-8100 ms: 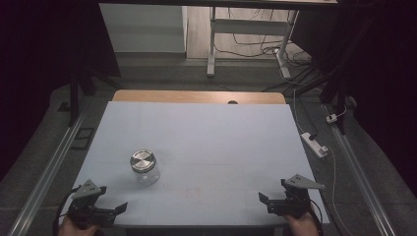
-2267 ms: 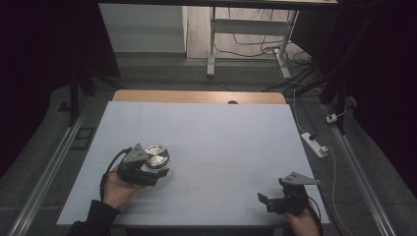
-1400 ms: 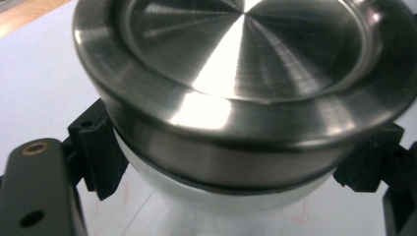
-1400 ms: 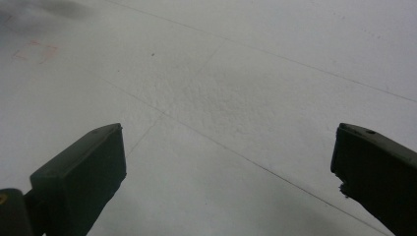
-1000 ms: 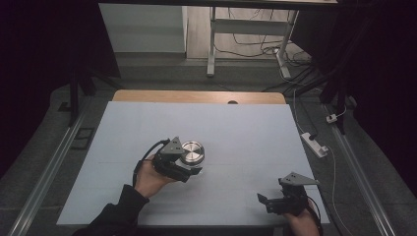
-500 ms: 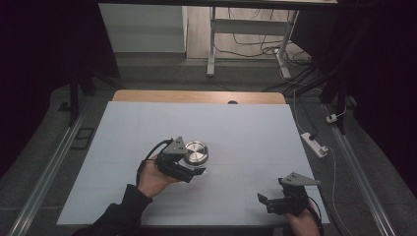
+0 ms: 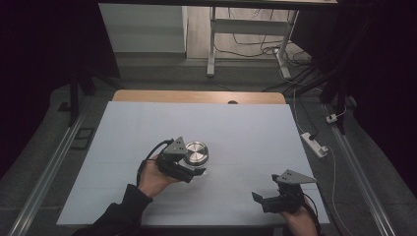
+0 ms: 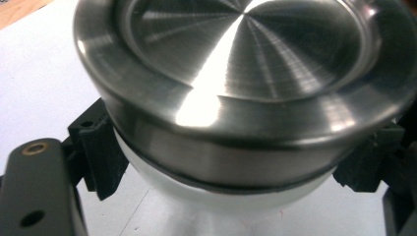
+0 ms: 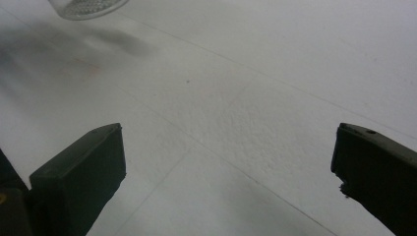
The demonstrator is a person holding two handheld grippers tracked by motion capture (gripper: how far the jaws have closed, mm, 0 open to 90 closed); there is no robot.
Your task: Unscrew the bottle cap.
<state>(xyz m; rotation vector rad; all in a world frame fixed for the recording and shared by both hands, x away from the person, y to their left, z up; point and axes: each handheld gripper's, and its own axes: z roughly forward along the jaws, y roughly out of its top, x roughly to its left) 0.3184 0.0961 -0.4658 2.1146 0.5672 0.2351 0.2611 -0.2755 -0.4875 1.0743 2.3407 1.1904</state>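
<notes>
A glass jar (image 7: 196, 156) with a round brushed-metal lid (image 8: 246, 73) is held near the middle of the white table (image 7: 246, 128). My left gripper (image 7: 189, 167) is shut on the jar, its black pads (image 8: 101, 152) pressing just under the lid on either side. In the right gripper view the jar's glass base (image 9: 86, 7) appears lifted off the surface, with its shadow beneath. My right gripper (image 7: 268, 200) rests near the table's front right edge, open, with nothing but bare table between its fingertips (image 9: 83, 172).
A wooden strip (image 7: 196, 96) runs along the table's far edge. A white power strip (image 7: 314, 143) with a cable lies on the floor to the right. Metal rails (image 7: 54, 162) flank the table, and a desk frame (image 7: 246, 44) stands beyond it.
The left gripper with the jar has moved from the table's left part toward the middle, only slightly in the last second. The right gripper has stayed at the front right.
</notes>
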